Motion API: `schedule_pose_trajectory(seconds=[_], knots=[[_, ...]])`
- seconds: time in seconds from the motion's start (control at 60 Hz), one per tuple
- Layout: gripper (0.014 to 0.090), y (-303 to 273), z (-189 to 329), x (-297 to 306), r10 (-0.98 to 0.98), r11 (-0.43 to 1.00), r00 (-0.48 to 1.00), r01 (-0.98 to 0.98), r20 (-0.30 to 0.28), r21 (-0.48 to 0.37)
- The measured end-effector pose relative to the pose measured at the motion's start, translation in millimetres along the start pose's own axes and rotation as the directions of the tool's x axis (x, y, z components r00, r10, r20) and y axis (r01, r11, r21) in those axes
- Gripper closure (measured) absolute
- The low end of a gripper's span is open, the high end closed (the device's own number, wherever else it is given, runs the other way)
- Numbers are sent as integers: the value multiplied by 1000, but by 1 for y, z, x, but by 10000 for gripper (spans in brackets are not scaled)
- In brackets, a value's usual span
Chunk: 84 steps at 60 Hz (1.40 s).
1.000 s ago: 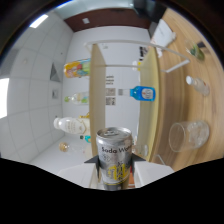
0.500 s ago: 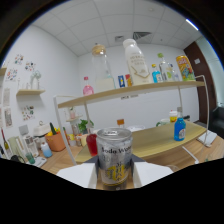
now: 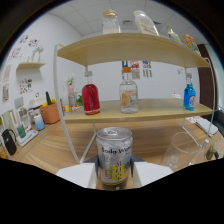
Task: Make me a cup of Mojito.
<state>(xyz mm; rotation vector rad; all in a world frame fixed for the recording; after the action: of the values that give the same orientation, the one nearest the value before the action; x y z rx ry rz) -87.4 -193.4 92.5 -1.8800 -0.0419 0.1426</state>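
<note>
The claw (image 3: 114, 175) is clamped on a soda water can (image 3: 114, 154), its two white fingers (image 3: 80, 175) pressing the can's sides, and the can stands upright between them, its silver top showing. Beyond the can rises a two-tier wooden shelf (image 3: 130, 47) on a white frame. On the lower board behind the can stand a red bottle (image 3: 90, 96) to the can's left, a clear bottle (image 3: 128, 92) almost straight behind it, and a blue bottle (image 3: 189, 93) far to its right. Just right of the can sits an empty clear glass (image 3: 181, 150) on the wooden tabletop (image 3: 47, 150). Far left of the can stands an orange pot (image 3: 50, 112). More bottles stand on the top board.
</note>
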Motion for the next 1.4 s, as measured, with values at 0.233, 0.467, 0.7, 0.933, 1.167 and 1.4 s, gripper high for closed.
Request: schedule_pose_trajectory(seconds=[0.233, 0.467, 0.7, 0.933, 1.167, 1.4], knots=[[525, 7, -5, -5, -61, 998, 998, 61, 7, 31], [510, 11, -9, -5, -70, 997, 998, 69, 7, 37], [196, 0, -36, -11, -15, 998, 999, 16, 29, -54], [196, -26, -102, -5, -12, 991, 1000, 11, -4, -132], [192, -15, -163, 44, -67, 971, 994, 45, -83, -236], [190, -7, -179, 91, -86, 959, 987, 44, -137, -281]])
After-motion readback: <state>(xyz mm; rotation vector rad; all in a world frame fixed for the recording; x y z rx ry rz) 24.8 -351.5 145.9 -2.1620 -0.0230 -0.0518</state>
